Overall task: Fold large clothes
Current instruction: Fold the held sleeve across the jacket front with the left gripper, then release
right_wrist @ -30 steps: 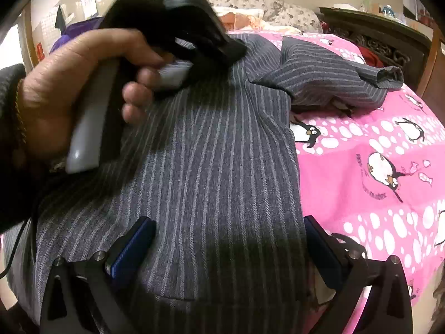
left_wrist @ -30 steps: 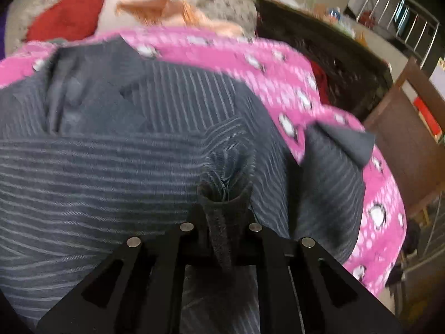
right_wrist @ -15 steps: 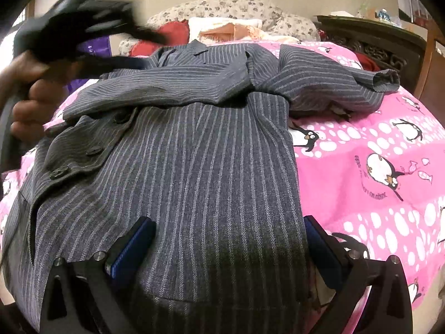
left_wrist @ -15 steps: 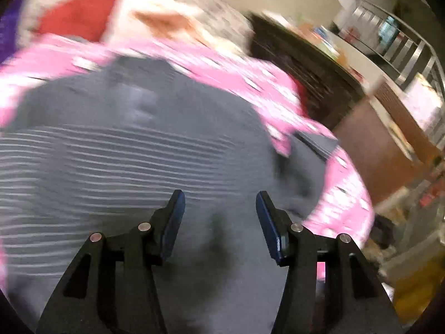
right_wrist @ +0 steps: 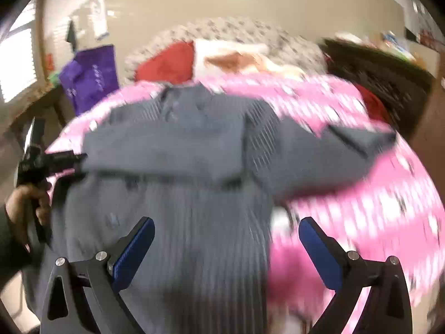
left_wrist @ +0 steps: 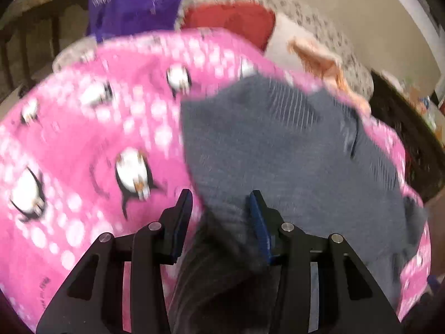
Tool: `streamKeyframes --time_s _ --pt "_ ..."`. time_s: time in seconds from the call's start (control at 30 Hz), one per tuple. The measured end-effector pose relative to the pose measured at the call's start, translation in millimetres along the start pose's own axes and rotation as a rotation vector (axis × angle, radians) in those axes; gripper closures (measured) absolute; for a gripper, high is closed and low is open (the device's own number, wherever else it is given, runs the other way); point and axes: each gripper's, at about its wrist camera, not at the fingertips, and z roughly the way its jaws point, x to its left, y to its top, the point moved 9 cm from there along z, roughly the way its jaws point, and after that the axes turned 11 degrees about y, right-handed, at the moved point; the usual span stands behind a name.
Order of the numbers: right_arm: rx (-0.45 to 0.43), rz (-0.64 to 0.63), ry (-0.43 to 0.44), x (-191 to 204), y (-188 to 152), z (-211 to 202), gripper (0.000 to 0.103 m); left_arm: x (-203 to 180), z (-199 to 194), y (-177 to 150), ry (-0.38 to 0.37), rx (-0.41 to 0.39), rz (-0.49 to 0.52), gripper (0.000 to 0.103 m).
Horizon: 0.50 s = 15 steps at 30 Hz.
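A grey pinstriped jacket (right_wrist: 194,167) lies spread on a pink penguin-print blanket (right_wrist: 375,208), one sleeve folded across its chest and the other reaching right. My right gripper (right_wrist: 226,236) is wide open above the jacket's lower part, holding nothing. My left gripper (left_wrist: 219,208) is open, its jaws either side of the jacket's left edge (left_wrist: 278,153), not clamped on it. In the right wrist view the left gripper (right_wrist: 69,157) shows at the jacket's left edge in a hand. Both views are motion-blurred.
Red (right_wrist: 167,66), white and floral pillows lie at the bed's head. A purple bag (right_wrist: 91,78) hangs at the back left. A dark wooden frame (right_wrist: 383,75) stands at the right. The blanket (left_wrist: 83,153) is bare left of the jacket.
My left gripper let go of the jacket fabric, opened and moved left to the jacket's left edge. My right gripper stayed open and rose, tilting up over the jacket.
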Motion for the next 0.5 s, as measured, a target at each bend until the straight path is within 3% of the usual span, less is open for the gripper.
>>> streamKeyframes --time_s 0.13,0.23,0.33,0.43,0.5 --pt "-0.055 -0.044 0.098 17.0 60.2 49.8 0.002 -19.3 -2.3 37.5 0.017 -0.072 0.019 0.059" --pt "-0.006 -0.048 0.177 33.5 78.2 101.9 0.007 -18.0 23.4 41.2 0.051 -0.040 0.026 0.059" --pt "0.047 -0.014 0.184 20.9 79.7 148.6 0.007 -6.7 52.0 28.7 0.126 0.004 0.037 0.059" --pt "0.159 -0.029 0.085 -16.3 60.0 196.2 0.010 -5.8 60.5 12.4 0.106 -0.005 0.047 0.057" --pt "0.125 -0.043 0.111 -23.6 57.8 196.9 0.009 -4.3 61.4 11.5 0.090 0.002 0.035 0.057"
